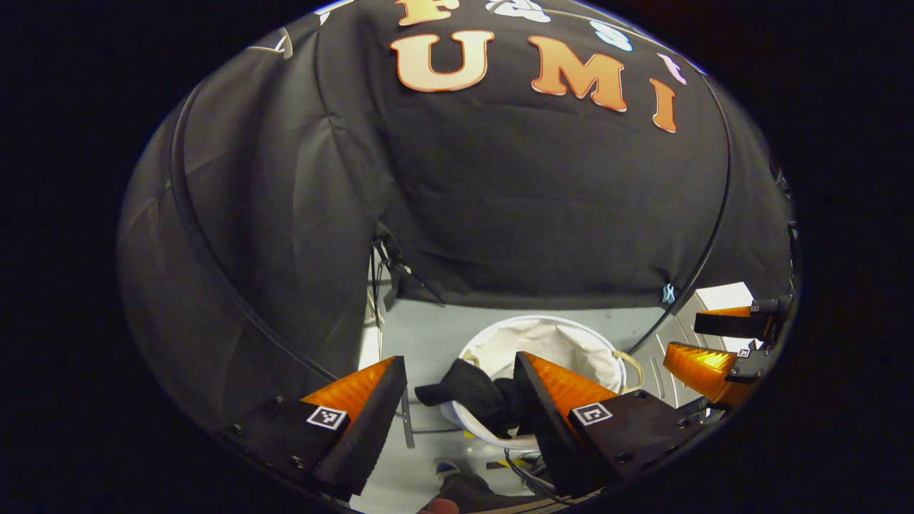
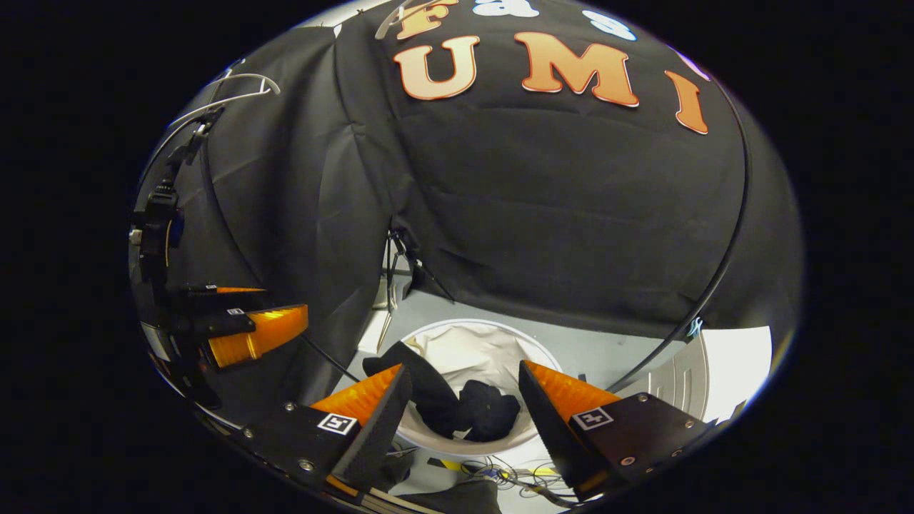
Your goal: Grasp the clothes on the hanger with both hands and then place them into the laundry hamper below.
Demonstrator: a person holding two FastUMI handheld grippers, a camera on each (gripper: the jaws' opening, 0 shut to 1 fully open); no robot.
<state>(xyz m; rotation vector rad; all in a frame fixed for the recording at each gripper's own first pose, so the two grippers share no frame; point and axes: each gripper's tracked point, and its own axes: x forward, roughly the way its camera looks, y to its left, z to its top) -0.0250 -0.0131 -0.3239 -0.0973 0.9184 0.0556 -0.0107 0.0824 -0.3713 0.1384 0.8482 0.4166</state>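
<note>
- No readable wording, brand or number stood on any object.
- Small square black-and-white coded markers sat on the left gripper (image 1: 457, 400) and the right gripper (image 2: 464, 403), carrying no legible text.

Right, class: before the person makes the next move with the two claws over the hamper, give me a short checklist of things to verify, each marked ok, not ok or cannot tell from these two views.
1. Dark clothes inside the laundry hamper: ok for the main bundle.
2. No cloth over the rim: not ok; in the left gripper view a part drapes over the hamper's near rim.
3. Left claw open and empty: ok, fingers apart, nothing between them.
4. Right claw open and empty: ok.
5. White hanger bare: cannot tell; just a part of it is visible at top left in the right gripper view.
6. Hamper upright on the floor: ok.
</note>
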